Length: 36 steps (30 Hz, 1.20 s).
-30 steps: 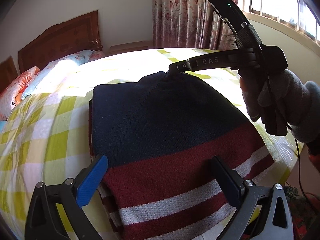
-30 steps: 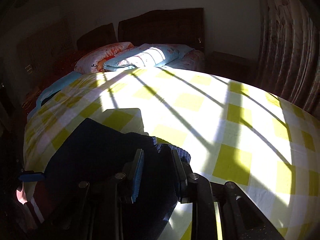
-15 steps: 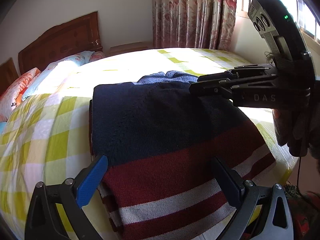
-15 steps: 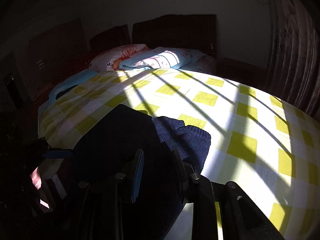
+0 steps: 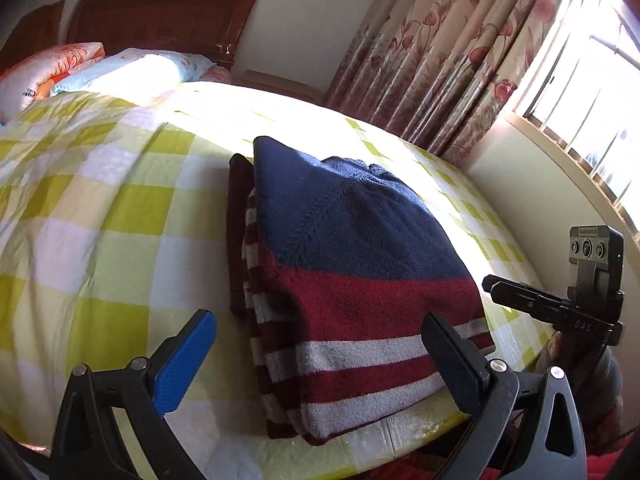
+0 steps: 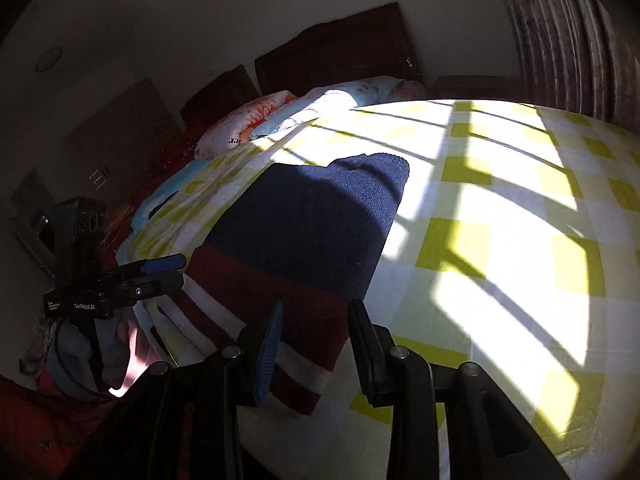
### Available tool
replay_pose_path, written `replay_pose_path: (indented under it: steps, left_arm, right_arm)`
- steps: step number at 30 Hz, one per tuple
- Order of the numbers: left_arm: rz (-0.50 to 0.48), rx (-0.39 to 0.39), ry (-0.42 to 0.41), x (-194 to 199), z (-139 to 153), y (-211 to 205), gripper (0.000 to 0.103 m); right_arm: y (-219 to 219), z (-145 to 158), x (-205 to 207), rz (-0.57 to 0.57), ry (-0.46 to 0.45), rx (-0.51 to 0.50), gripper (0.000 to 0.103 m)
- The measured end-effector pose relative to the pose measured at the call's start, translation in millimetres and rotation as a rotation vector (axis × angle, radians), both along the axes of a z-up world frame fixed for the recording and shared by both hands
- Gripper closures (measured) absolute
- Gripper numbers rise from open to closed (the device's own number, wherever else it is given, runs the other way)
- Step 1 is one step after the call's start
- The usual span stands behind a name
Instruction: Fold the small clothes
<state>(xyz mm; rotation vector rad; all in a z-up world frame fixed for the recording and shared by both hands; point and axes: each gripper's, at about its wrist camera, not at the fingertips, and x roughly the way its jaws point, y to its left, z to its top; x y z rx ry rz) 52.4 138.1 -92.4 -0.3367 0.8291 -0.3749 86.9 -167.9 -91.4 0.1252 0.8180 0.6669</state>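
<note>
Sunlight is falling across the bed [image 5: 120, 216], whose yellow-and-white checked sheet is carrying a folded knitted sweater [image 5: 352, 264] near its foot edge. The sweater is lying as a thick flat bundle, navy on the far half, with dark red and pale stripes on the half nearer the cameras; layered striped edges are showing along its left side in the left wrist view.

The left claw [image 5: 320, 364] is hanging just above the near end of the bundle with its jaws spread wide, the blue-padded finger off the sweater's left edge and the black finger over its right corner; nothing is between them. The right claw [image 6: 316, 354] is standing partly open, a moderate gap between its fingers, and is gripping nothing; it is hovering by the striped right corner of the sweater [image 6: 304, 236], and whether it is touching the cloth is unclear. Each claw is also showing in the other's camera, at the outer side of the bundle.

Pillows [image 5: 132, 72] are lying at the head of the bed against a dark wooden headboard [image 5: 160, 20]. Floral curtains [image 5: 440, 64] are hanging beside a bright window [image 5: 592, 100].
</note>
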Motion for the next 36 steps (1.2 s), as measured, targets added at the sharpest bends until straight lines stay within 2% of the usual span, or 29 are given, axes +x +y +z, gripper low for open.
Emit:
replay_pose_path:
  steps: [4, 6, 8, 9, 10, 11, 13, 15, 19, 22, 25, 27, 28, 30, 32, 34, 36]
  left_arm:
    - [-0.023, -0.066, 0.088, 14, -14, -5, 0.000]
    - [-0.018, -0.042, 0.066, 12, -13, -10, 0.000]
    - [-0.033, -0.024, 0.062, 12, -12, -14, 0.000]
    - [-0.041, -0.028, 0.058, 14, -12, -16, 0.000]
    - [-0.045, -0.030, 0.061, 17, -12, -17, 0.000]
    - [-0.030, -0.004, 0.056, 21, -10, -20, 0.000]
    - [-0.009, 0.057, 0.048, 34, -8, -24, 0.000]
    - [-0.004, 0.040, 0.055, 55, -8, -23, 0.000]
    - [0.030, 0.006, 0.076, 96, -9, -18, 0.000]
    - [0.063, 0.002, 0.065, 108, -9, -14, 0.000]
    - [0.140, 0.049, 0.011, 91, -2, -5, 0.000]
    - [0.155, 0.069, -0.055, 70, 7, -6, 0.000]
    - [0.143, 0.059, -0.095, 59, 10, -8, 0.000]
    - [0.092, 0.056, -0.155, 40, 15, -17, 0.000]
    - [0.047, 0.125, -0.206, 29, 17, -32, 0.000]
    - [0.012, 0.195, -0.175, 39, 8, -43, 0.000]
    - [0.006, 0.207, -0.079, 52, -7, -39, 0.000]
  right_arm:
    - [-7, -14, 15, -0.037, 0.116, 0.085, 0.059]
    - [-4, -26, 19, -0.001, 0.187, 0.125, 0.058]
    - [4, -34, 19, 0.016, 0.207, 0.113, 0.057]
    - [7, -37, 18, 0.024, 0.200, 0.106, 0.058]
    - [9, -36, 18, 0.019, 0.181, 0.100, 0.065]
    - [11, -36, 20, 0.015, 0.175, 0.087, 0.071]
    - [15, -32, 26, 0.000, 0.144, 0.073, 0.074]
    - [20, -27, 39, -0.033, 0.110, 0.032, 0.075]
    - [27, -24, 77, -0.057, 0.098, 0.005, 0.074]
    - [28, -23, 101, -0.098, 0.106, -0.004, 0.068]
    - [22, -13, 90, -0.136, 0.069, -0.046, 0.067]
    - [25, -2, 70, -0.166, -0.036, -0.113, 0.067]
    - [29, 3, 57, -0.145, -0.093, -0.138, 0.066]
    - [44, 8, 41, -0.077, -0.149, -0.184, 0.067]
    - [60, 7, 29, -0.029, -0.206, -0.254, 0.068]
    - [72, 0, 22, 0.020, -0.248, -0.326, 0.068]
    - [75, -12, 28, 0.015, -0.216, -0.362, 0.071]
